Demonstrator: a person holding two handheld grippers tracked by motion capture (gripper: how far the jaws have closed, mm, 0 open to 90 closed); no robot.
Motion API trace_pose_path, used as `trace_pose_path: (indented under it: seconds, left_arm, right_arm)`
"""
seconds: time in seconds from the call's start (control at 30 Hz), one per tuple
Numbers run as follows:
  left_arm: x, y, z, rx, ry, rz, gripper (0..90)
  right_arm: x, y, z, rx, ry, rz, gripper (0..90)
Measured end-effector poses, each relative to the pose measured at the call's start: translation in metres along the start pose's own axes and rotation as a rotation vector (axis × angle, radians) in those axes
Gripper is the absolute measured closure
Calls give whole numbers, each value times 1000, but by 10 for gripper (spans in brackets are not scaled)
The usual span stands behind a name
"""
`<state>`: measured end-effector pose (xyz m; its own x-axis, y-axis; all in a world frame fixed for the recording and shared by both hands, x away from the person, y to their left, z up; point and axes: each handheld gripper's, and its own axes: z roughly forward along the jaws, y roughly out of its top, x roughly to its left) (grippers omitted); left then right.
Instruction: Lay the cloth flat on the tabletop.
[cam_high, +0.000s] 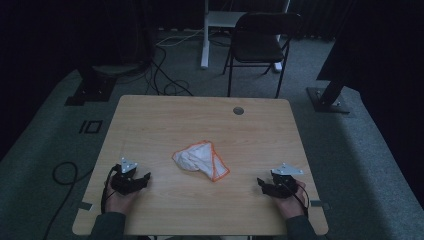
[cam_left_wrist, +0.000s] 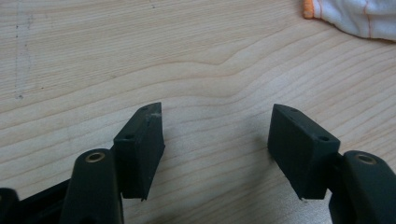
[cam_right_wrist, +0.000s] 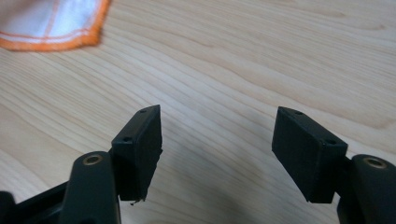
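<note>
High view: a crumpled white cloth (cam_high: 201, 160) with orange edging lies at the middle of the wooden table (cam_high: 200, 120). The left gripper (cam_high: 142, 181) rests near the table's front left, the right gripper (cam_high: 262, 183) near its front right, both well apart from the cloth.

Left gripper view: jaws spread wide, bare wood between them; the cloth sits at the upper right corner.

Right gripper view: jaws likewise released, nothing between them; the cloth's orange hem lies at the upper left.
</note>
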<state>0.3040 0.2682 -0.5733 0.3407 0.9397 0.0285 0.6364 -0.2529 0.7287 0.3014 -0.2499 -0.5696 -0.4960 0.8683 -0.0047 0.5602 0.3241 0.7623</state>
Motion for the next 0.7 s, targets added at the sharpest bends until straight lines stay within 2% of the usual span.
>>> trace_pose_path:
  seconds: [0.17, 0.2, 0.5, 0.7]
  left_arm:
    - [0, 1, 0, 5, -3, -2, 398]
    - [0, 2, -1, 3, -18, -7, 403]
    - [-6, 13, -6, -34, -31, 18, 409]
    - [-9, 19, -6, -37, -37, 39, 409]
  right_arm:
    - [4, 5, 0, -14, 20, 4, 348]
    - [6, 7, -1, -22, 24, -3, 388]
    - [16, 16, -2, -43, 59, -15, 433]
    - [23, 22, 1, -43, 71, -30, 458]
